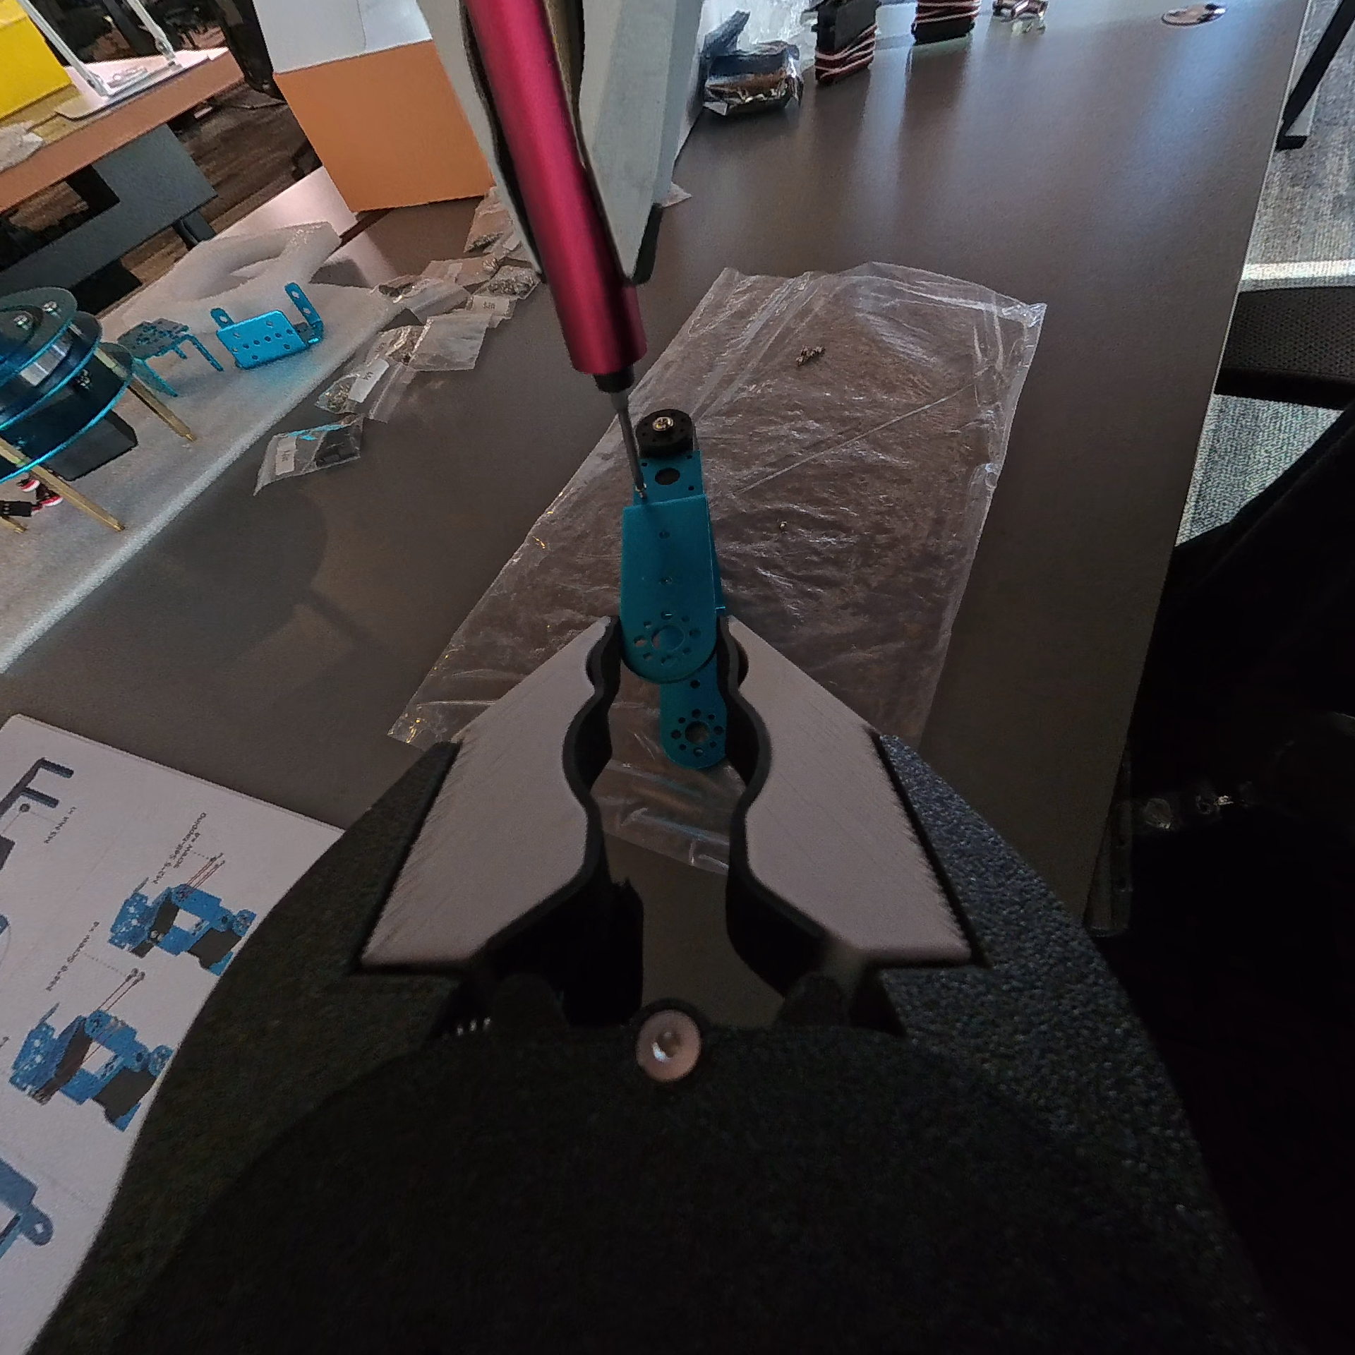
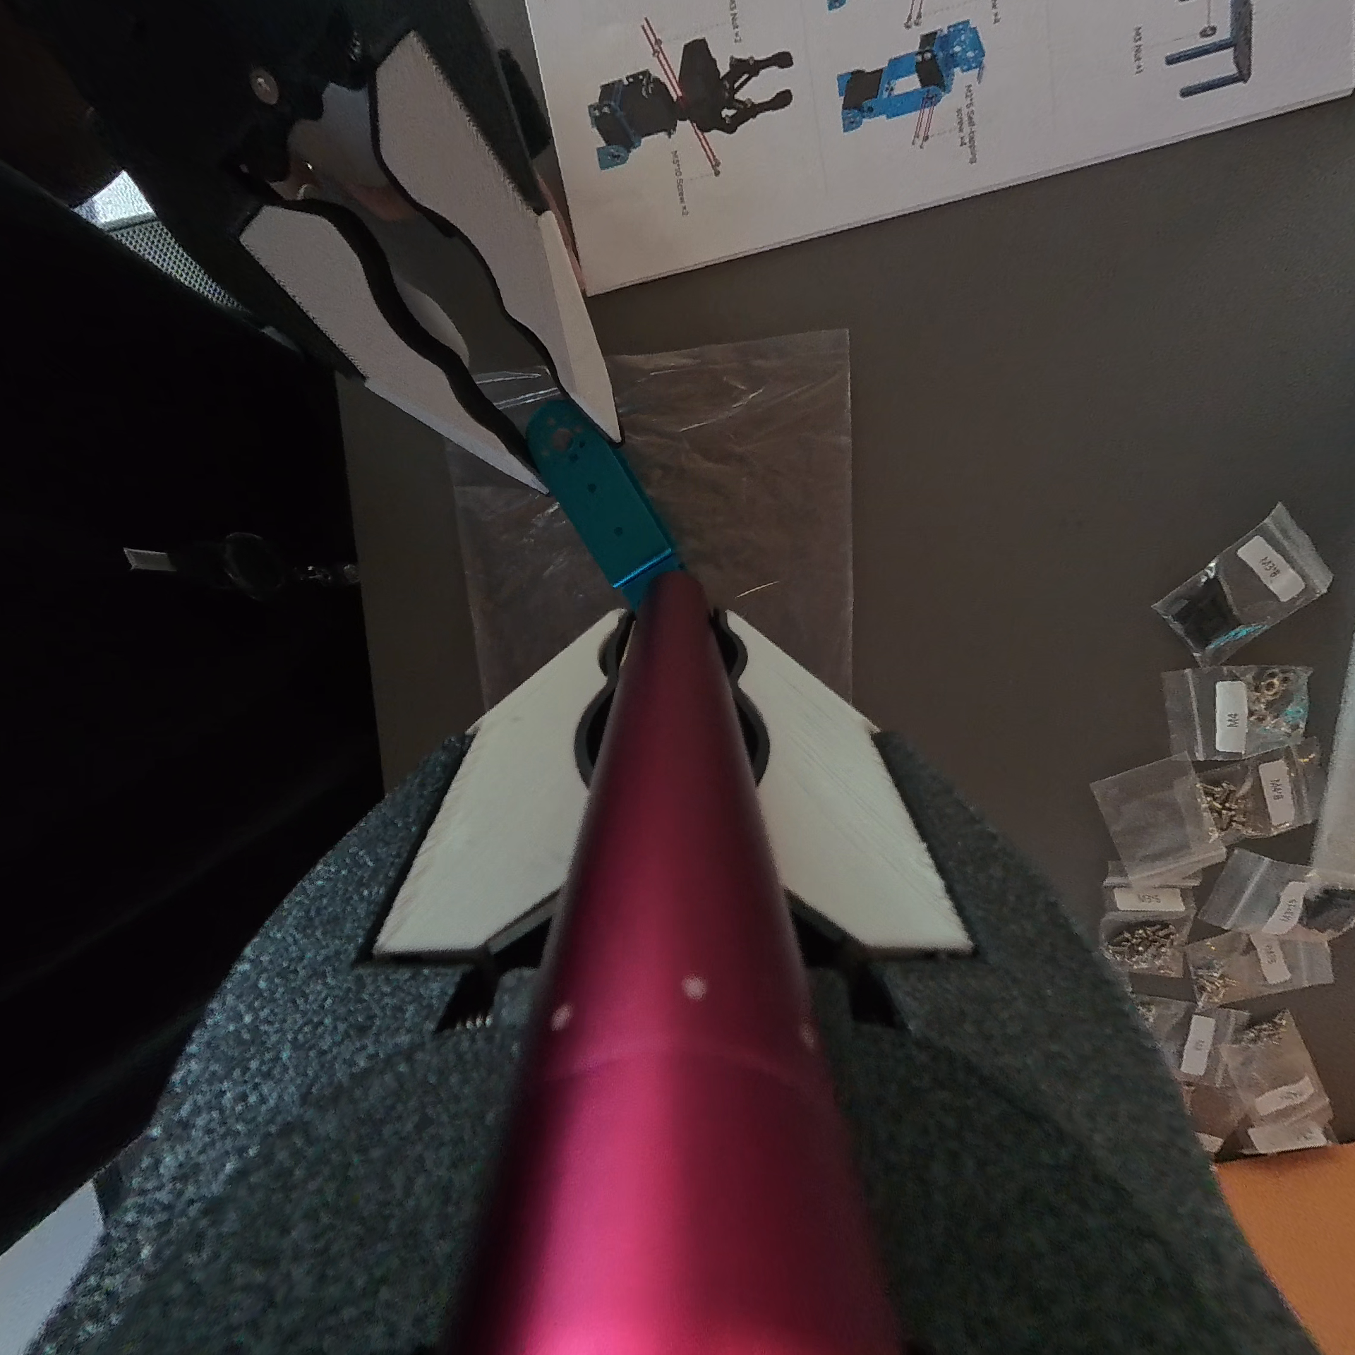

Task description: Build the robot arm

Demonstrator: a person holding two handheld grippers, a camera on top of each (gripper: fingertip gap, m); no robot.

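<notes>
— What are your left jaws doing?

— My left gripper (image 1: pixel 671 645) is clamping a blue metal bracket (image 1: pixel 671 579) by its rounded, holed end, at the centre of the left wrist view. The bracket is pointing away from me over a clear plastic bag (image 1: pixel 843 469) that is lying flat on the dark table (image 1: pixel 1026 183). A small black round horn (image 1: pixel 663 432) is sitting at the bracket's far end.

— And the right?

— My right gripper (image 2: pixel 678 623) is gripping a magenta screwdriver (image 2: pixel 660 916), jaws clenched around its barrel, which is running up the middle of the right wrist view. In the left wrist view the screwdriver is coming down from the top of the frame, and its thin bit (image 1: pixel 630 447) is touching the far part of the bracket, just beside the horn.

— What is lying around you?

— An instruction sheet (image 1: pixel 110 916) is lying at the lower left of the left wrist view. Small bags of screws (image 2: pixel 1232 880) are crowding the right edge of the right wrist view. At the left of the left wrist view, another blue bracket (image 1: pixel 267 337) is standing near a white foam piece (image 1: pixel 249 271), and a few loose screws (image 1: pixel 809 356) are resting on the plastic bag.
</notes>
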